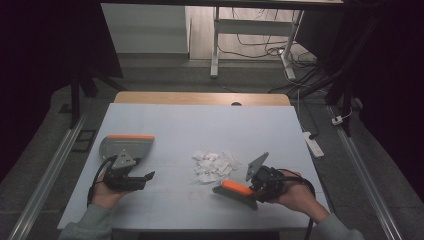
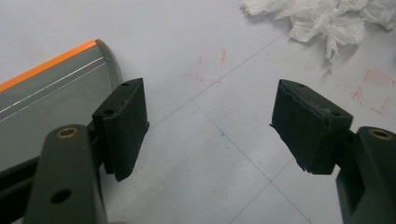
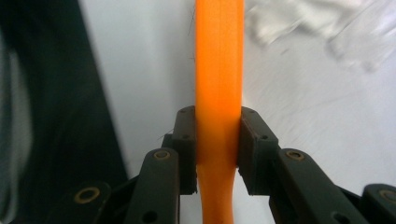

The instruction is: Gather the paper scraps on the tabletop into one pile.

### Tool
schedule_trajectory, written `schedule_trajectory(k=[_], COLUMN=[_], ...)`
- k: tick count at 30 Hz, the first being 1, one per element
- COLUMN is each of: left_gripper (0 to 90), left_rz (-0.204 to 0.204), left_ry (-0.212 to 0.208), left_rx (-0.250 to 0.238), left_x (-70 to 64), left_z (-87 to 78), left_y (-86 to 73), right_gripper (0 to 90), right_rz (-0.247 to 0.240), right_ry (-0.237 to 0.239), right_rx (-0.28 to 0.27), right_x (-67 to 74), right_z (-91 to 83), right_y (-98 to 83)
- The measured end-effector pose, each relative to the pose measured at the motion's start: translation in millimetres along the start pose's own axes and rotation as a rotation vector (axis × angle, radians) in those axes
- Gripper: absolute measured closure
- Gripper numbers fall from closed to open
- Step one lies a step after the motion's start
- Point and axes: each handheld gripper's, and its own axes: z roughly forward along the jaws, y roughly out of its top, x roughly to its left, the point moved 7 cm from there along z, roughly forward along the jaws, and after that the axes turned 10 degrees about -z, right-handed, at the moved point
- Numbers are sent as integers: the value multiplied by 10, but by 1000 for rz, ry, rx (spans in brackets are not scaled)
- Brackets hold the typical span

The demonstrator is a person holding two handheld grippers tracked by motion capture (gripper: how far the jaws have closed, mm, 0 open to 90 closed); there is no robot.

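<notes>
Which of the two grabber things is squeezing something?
The right gripper. Its jaws pinch the orange brush handle, while the left gripper has open jaws and nothing between them.

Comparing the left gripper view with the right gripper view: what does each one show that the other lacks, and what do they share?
Left gripper view alone: the left tool with its jaws standing apart and nothing between them, a grey dustpan with an orange edge beside the left jaw, and faint red marks on the table.

Right gripper view alone: the right tool shut on an orange brush handle, with a dark shape at the left edge.

Both: the white table surface and the pile of crumpled white paper scraps.
</notes>
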Motion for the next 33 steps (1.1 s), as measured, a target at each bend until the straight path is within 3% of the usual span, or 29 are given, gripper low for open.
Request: schedule_trajectory(k=[3,7,11,15,19,21,25,28,33], left_gripper=[274,274,274,274,274,274,274,274,274], left_rz=[-5,-7,-6,-2,-2,-3,-2,-2,0], left_ry=[-1,-2,-2,-3,-2,-3,-4,-3,-2], left_rx=[-1,-5,-4,-3,-4,-3,-1,-1,0], left_x=[8,9,12,5,-3,-2,0,-1,-10], left_z=[-3,-11,-7,-5,-8,-7,-1,1,0], left_y=[-2,0,-1,1,1,2,1,0,0], right_gripper=[709,709,709,709,709,709,709,709,709], right_rz=[-22,-11,47,143,268,360,497,528,533], right_ry=[-32,-82,-98,-159,-236,-252,-237,-210,-198], right_rx=[-26,-90,-223,-319,-296,-251,-163,-138,-181], right_x=[-206,-428,-505,-544,-612,-639,-632,-590,-612], right_z=[53,54,-104,-336,-405,-380,-245,-120,-36], right_y=[117,229,290,269,109,-21,-259,-316,-164])
